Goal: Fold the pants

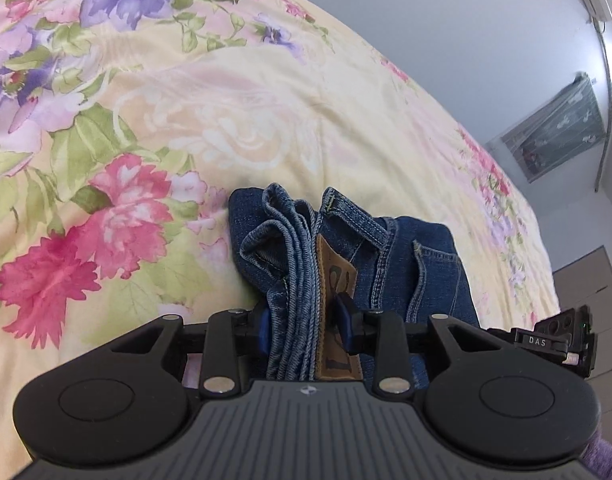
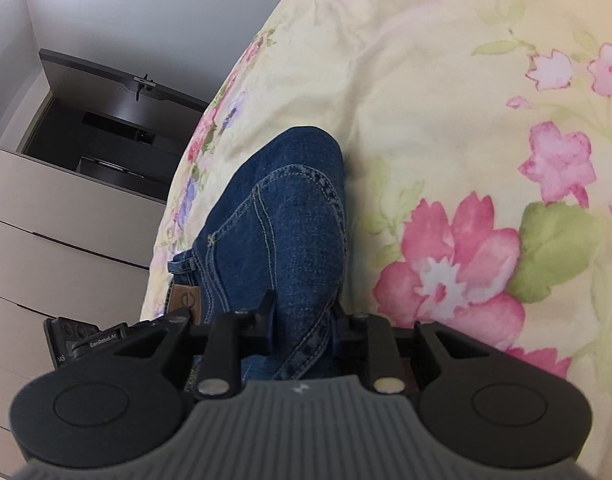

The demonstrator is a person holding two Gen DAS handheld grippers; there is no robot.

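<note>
Where the floral bedspread (image 1: pixel 234 120) fills both views, the folded jeans (image 2: pixel 282 216) lie on it near its edge, beside pale drawers (image 2: pixel 66 240). Left gripper (image 1: pixel 306 320): tongs pinching the stacked waistband layers and leather patch (image 1: pixel 337 280). Right gripper (image 2: pixel 304 322): tongs pinching a seamed denim fold.

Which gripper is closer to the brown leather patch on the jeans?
Left. The left gripper is clamped right on the brown leather patch; the right gripper grips the jeans beside it, patch off to its left.
</note>
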